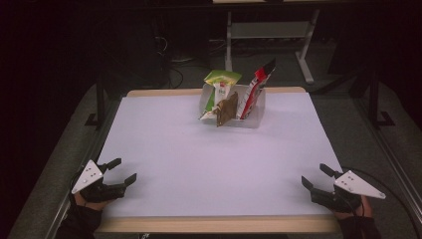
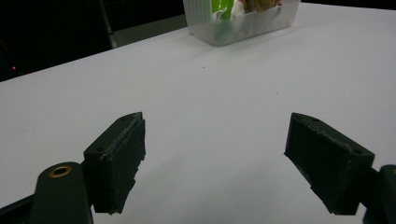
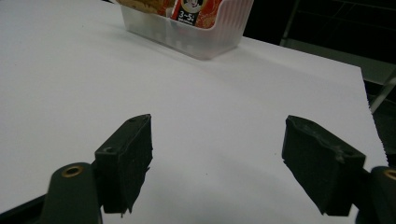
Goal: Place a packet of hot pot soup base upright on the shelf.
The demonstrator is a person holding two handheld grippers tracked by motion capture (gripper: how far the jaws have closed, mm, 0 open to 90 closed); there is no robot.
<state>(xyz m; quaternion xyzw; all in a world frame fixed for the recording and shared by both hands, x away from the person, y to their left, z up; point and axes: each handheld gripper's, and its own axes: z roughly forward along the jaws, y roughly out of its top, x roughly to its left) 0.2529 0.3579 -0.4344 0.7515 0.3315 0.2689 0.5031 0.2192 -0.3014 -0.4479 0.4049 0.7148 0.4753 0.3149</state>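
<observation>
High view: we see the translucent plastic bin (image 1: 249, 119) of upright snack packets (image 1: 221, 94) at the white surface's (image 1: 199, 169) far middle, untouched. Left hand-held gripper (image 1: 123, 171) and right hand-held gripper (image 1: 314, 176) rest at the near corners.

Left gripper view: jaws wide, empty.

Right gripper view: the same. We judge nothing begun.

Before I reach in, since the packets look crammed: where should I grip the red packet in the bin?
Grip the red packet by its upper end, which sticks up above the clear bin and leans right. Probably come from above with the right hand-held gripper, jaws across its flat faces.
</observation>
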